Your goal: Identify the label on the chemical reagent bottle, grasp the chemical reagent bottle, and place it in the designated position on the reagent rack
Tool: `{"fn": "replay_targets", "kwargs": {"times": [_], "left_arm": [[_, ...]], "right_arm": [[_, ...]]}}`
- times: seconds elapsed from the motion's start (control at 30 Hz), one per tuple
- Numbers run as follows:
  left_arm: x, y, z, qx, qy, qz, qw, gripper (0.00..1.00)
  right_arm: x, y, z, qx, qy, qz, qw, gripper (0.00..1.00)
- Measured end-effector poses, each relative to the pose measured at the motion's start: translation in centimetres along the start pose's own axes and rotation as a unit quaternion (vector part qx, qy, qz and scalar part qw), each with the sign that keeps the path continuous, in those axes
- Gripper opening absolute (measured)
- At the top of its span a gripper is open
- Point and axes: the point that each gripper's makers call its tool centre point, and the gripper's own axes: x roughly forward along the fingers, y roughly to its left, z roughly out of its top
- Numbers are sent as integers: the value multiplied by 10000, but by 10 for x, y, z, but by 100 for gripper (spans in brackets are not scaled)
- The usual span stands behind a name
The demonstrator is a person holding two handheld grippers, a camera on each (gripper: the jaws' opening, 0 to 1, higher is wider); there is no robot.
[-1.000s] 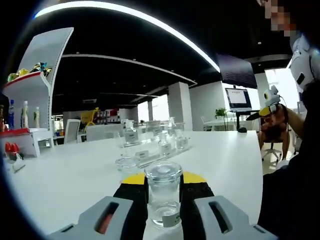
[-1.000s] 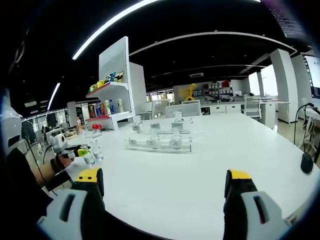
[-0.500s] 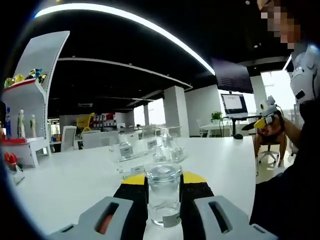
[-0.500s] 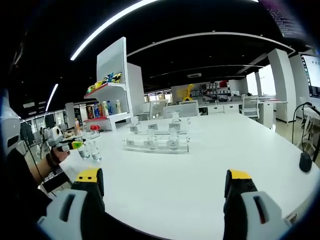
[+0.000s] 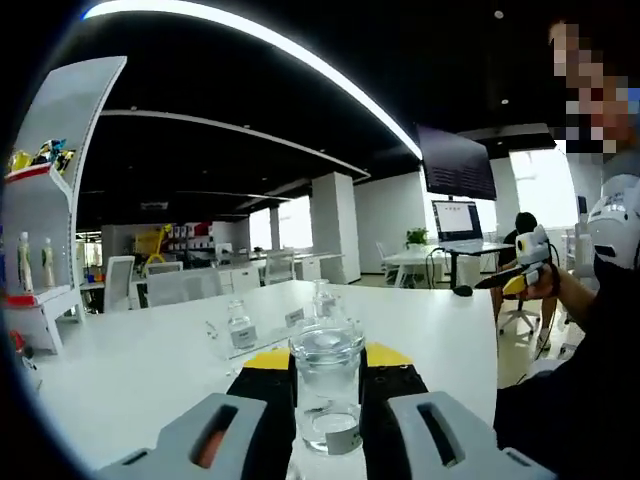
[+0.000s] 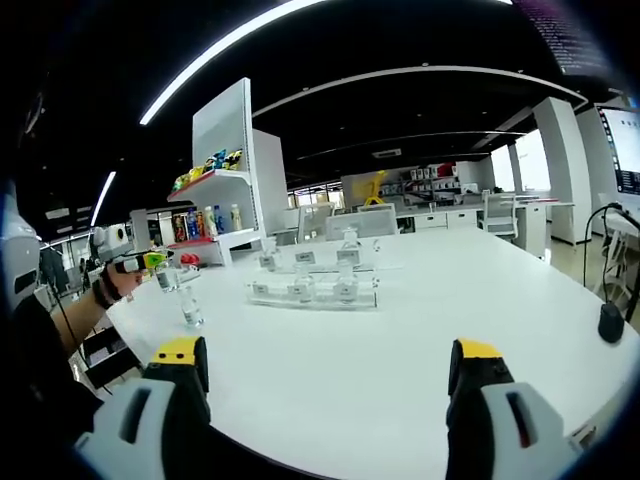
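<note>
A clear glass reagent bottle (image 5: pixel 326 400) with a round stopper and a small white label stands upright between the yellow-tipped jaws of my left gripper (image 5: pixel 327 358), which is shut on it. In the right gripper view that left gripper (image 6: pixel 138 262) holds the bottle (image 6: pixel 166 277) in the air above the table's left end. The clear reagent rack (image 6: pixel 315 296) with labelled slots and several small bottles sits mid-table; it also lies beyond the held bottle (image 5: pixel 262 335). My right gripper (image 6: pixel 325 365) is open, with nothing between its jaws.
Another small bottle (image 6: pixel 192 311) stands alone on the white table (image 6: pixel 420 330) below the raised one. A white shelf unit (image 6: pixel 228 170) with bottles stands at the far left. A black mouse (image 6: pixel 611 323) lies at the right edge. A person's hand holds the right gripper (image 5: pixel 527 262).
My left gripper has risen off the table with the bottle in it, leaving the other small bottle standing there. The right gripper has stayed put and open.
</note>
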Motion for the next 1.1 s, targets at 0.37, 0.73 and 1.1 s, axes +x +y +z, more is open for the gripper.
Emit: {"fn": "replay_targets", "kwargs": {"times": [0.37,0.73,1.1], "left_arm": [[40,18,27,81,-15,-286,9996,23],[90,38,40,-16,-78,-551,9985,23],[137,57,19,-31,72,-786,9969,23]], "right_arm": [[-1,1,-1,-58,47,-35,10000,96],[14,8,-1,86,80,146,9998,95],[22,3,-7,72,256,21,9996,95]]}}
